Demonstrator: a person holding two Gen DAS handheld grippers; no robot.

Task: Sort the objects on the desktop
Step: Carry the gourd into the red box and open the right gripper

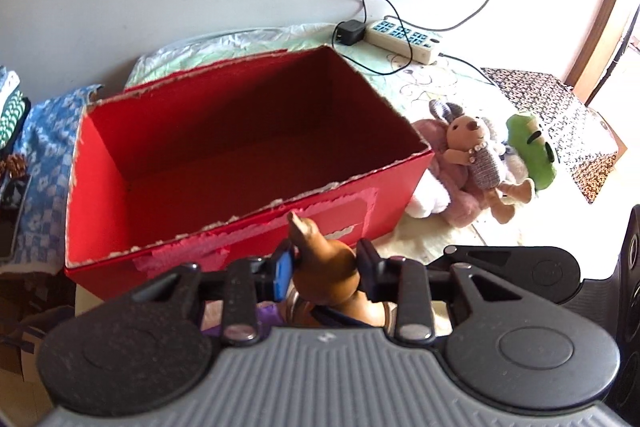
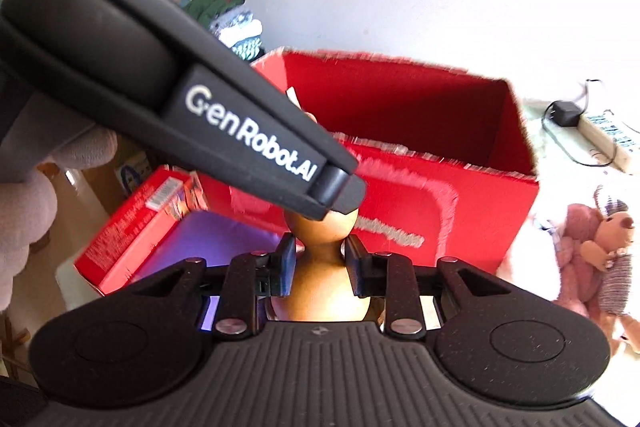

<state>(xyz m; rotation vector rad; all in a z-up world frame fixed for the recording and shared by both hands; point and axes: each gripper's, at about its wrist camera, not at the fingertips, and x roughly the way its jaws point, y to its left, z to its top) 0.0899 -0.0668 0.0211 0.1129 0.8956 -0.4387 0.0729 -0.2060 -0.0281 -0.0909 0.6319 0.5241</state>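
Observation:
A brown gourd (image 1: 326, 267) is held by both grippers just in front of the open red box (image 1: 240, 155). My left gripper (image 1: 324, 267) is shut on the gourd's upper bulb, stem pointing up toward the box. My right gripper (image 2: 320, 267) is shut on the gourd's (image 2: 324, 267) narrow waist. The left gripper's black body (image 2: 180, 99) crosses the right wrist view from the upper left, its tip on the gourd's top. The red box (image 2: 440, 211) looks empty inside.
Plush toys lie right of the box: a brown bunny (image 1: 476, 155) on a pink one and a green toy (image 1: 532, 151). A power strip (image 1: 404, 37) with an adapter lies behind. A red packet (image 2: 140, 223) and a purple item (image 2: 208, 243) lie left of the gourd.

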